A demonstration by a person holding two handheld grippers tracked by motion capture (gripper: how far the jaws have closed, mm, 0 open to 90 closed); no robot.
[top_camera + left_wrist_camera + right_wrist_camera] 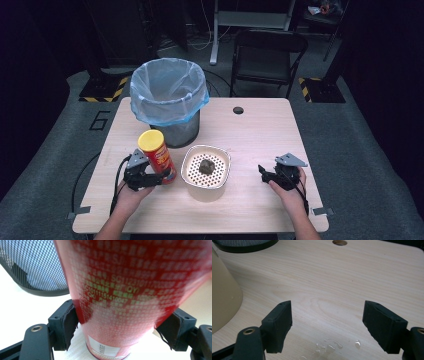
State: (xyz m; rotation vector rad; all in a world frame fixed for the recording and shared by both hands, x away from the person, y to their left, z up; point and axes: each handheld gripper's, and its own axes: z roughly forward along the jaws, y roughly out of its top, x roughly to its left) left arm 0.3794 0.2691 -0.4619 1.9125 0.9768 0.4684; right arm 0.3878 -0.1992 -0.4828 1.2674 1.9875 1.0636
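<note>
Red crisp can (156, 154) | my left gripper (150, 178) pinches its lower body | my right gripper (270, 175) spread, nothing between, over table (260, 130).

place: looks like a lab/recording studio | clues: pale wooden table (260, 135) on grey carpet, hazard-striped floor plates (102, 92), black folding chair (267, 57), dark surroundings

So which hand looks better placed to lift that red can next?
The left. The left gripper already has its jaws pressed on both sides of the red can. The right gripper sits apart over bare table, jaws open on nothing.
</note>
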